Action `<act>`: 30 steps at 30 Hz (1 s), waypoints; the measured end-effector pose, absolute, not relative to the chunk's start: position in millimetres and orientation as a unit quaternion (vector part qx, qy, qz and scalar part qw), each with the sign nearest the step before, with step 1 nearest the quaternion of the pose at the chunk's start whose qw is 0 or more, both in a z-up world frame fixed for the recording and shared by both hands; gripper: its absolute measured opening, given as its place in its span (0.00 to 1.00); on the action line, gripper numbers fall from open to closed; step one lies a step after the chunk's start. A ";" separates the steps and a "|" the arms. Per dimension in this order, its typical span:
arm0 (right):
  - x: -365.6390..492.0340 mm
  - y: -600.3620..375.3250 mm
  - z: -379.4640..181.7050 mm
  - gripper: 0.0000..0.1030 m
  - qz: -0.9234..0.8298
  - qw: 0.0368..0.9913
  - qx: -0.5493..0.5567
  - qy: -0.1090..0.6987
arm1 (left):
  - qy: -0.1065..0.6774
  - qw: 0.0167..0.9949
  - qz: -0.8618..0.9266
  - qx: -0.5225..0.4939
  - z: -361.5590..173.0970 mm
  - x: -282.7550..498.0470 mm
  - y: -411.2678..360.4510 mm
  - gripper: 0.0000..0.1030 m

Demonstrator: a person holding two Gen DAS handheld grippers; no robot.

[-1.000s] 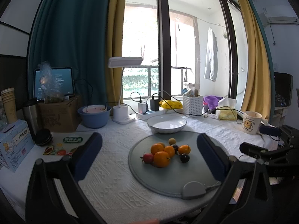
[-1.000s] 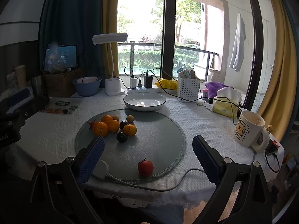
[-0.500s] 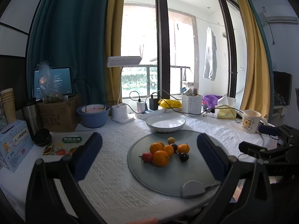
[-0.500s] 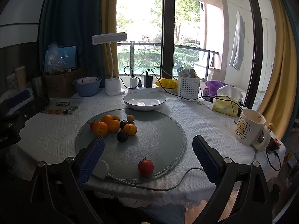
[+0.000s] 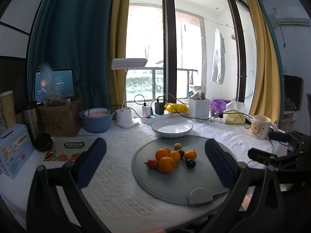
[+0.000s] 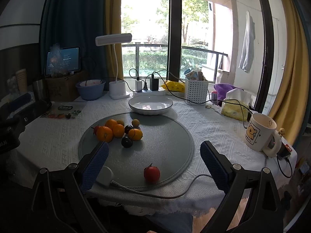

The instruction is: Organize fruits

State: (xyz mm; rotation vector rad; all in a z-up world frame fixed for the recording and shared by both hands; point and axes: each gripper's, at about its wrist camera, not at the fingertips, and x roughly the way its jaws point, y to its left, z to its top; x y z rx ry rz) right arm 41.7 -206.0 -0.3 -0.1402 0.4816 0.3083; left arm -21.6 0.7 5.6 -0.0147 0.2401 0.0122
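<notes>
A pile of oranges [image 5: 166, 164] [image 6: 105, 134], dark plums [image 6: 126, 142], small yellow-green fruits [image 5: 177, 146] and a small red fruit [image 5: 152, 163] lies on the round grey mat [image 5: 175, 184] [image 6: 165, 139]. A lone red fruit [image 6: 151, 173] sits near the mat's front edge. An empty white bowl [image 5: 171, 127] [image 6: 150, 104] stands behind the mat. My left gripper [image 5: 155, 161] is open and empty, above the table in front of the pile. My right gripper [image 6: 153, 161] is open and empty, with the red fruit between its fingers in view.
A bear mug [image 6: 259, 132], tissue pack [image 6: 236, 106], white basket [image 6: 196, 93], desk lamp [image 6: 116, 89], power strip with cables, blue bowl [image 5: 96, 120], cardboard box, tablet and a blue carton [image 5: 13, 155] ring the table. A grey cable and plug [image 6: 105, 174] lie on the mat's front.
Both views have shifted only slightly; the fruit and bowl stay put and both grippers remain open.
</notes>
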 end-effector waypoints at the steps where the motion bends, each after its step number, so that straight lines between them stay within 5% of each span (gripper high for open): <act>1: 41.8 -206.2 -0.3 0.95 0.152 0.957 -0.069 0.238 | 0.120 0.993 0.006 -0.007 5.5 -21.8 1.0 0.99; 17: 49.0 -207.4 0.1 0.95 0.148 0.955 -0.074 0.246 | 0.129 0.992 0.007 -0.011 3.4 -14.5 3.6 0.99; 27: 81.0 -216.1 -35.7 0.93 0.129 0.933 -0.062 0.330 | 0.229 0.973 0.004 0.014 -31.6 25.5 -3.2 0.99; 30: 92.0 -214.7 -51.4 0.84 0.135 0.921 -0.058 0.362 | 0.260 0.966 -0.001 0.017 -44.0 38.7 -6.5 0.99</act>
